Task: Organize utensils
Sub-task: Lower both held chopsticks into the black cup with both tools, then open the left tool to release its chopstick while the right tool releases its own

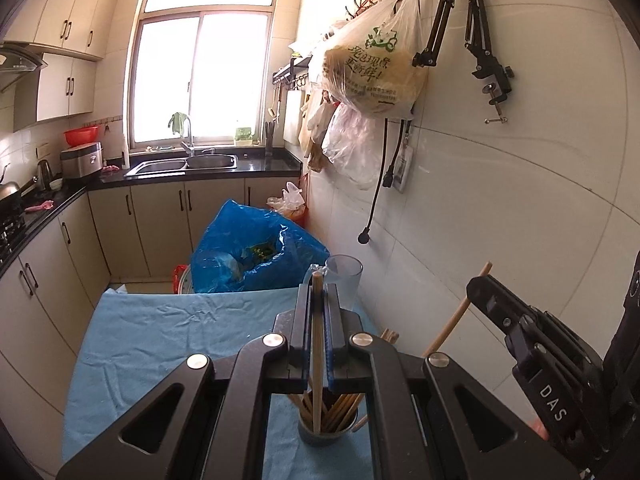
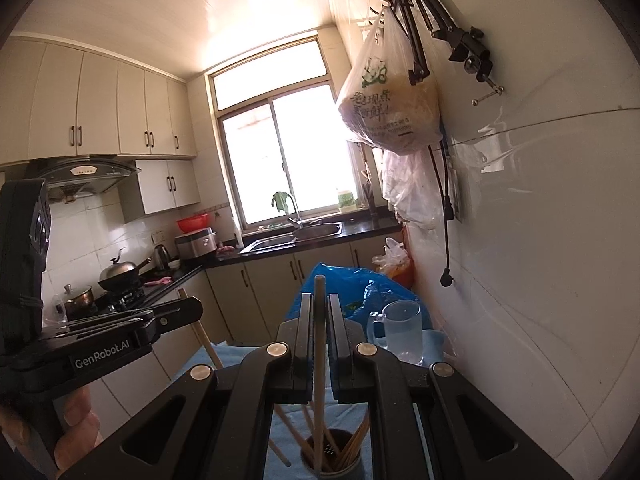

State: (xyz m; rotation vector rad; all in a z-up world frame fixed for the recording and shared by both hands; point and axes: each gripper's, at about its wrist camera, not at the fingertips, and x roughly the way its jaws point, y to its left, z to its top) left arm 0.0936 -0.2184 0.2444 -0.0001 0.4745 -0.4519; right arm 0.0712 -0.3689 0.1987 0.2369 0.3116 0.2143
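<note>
My left fingers (image 1: 318,312) are clenched on a single pale wooden chopstick (image 1: 317,360), which runs up between them and pokes out just past their tips; my right fingers (image 2: 319,320) are pinched the same way on a second wooden chopstick (image 2: 319,380). Each stick's lower end reaches down toward the dark round holder (image 1: 324,436), but from either wrist view I cannot tell whether the tips are inside it or just above the rim, since the gripper bodies cover most of it. The holder, crowded with other leaning wooden chopsticks (image 1: 340,412), stands on the counter spread with a wrinkled light blue cloth (image 1: 168,344), directly beneath both grippers.

Beyond the fingertips stands a clear plastic mug with a handle (image 2: 402,332), partly hidden by the left fingers in the left view. Behind it slumps a crumpled blue plastic bag (image 1: 248,252), and a translucent shopping bag with green print (image 1: 372,68) hangs from wall hooks beside a black folding clamp arm (image 1: 480,52). The far kitchen sink (image 1: 188,164) sits under a washed-out window.

Both grippers point forward and slightly downward, side by side. In the right view the left gripper's body fills the left edge, with part of a hand (image 2: 76,424) blurred at the bottom corner.
</note>
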